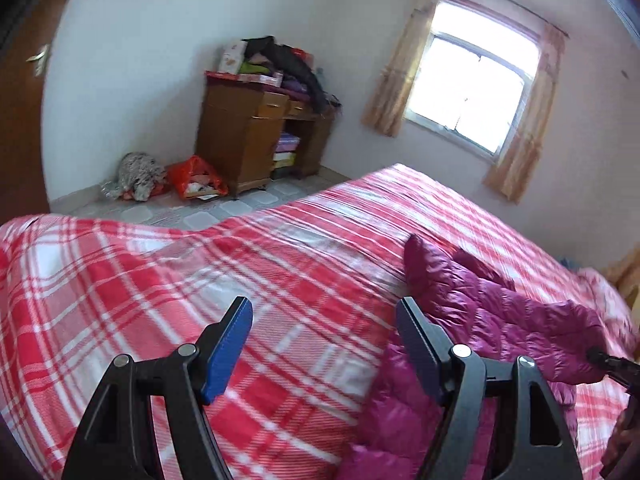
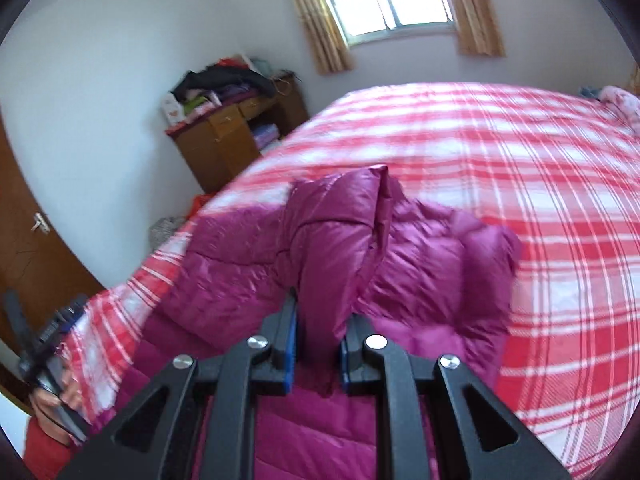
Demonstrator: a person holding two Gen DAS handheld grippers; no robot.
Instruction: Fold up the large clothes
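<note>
A magenta quilted down jacket (image 2: 420,256) lies crumpled on the red-and-white plaid bed (image 2: 540,200). My right gripper (image 2: 318,320) is shut on a fold of the jacket and holds it lifted off the bed. In the left wrist view the jacket (image 1: 500,312) lies to the right. My left gripper (image 1: 324,320) is open and empty, over the plaid cover (image 1: 200,280) just left of the jacket, with its right finger at the jacket's edge. The right gripper's tip (image 1: 612,364) shows at the far right edge of that view.
A wooden cabinet (image 1: 248,140) piled with clothes and boxes stands against the far wall. A red bag (image 1: 196,176) and a grey bundle (image 1: 140,174) lie on the tiled floor. A curtained window (image 1: 472,92) is behind the bed. A brown door (image 2: 24,240) is at left.
</note>
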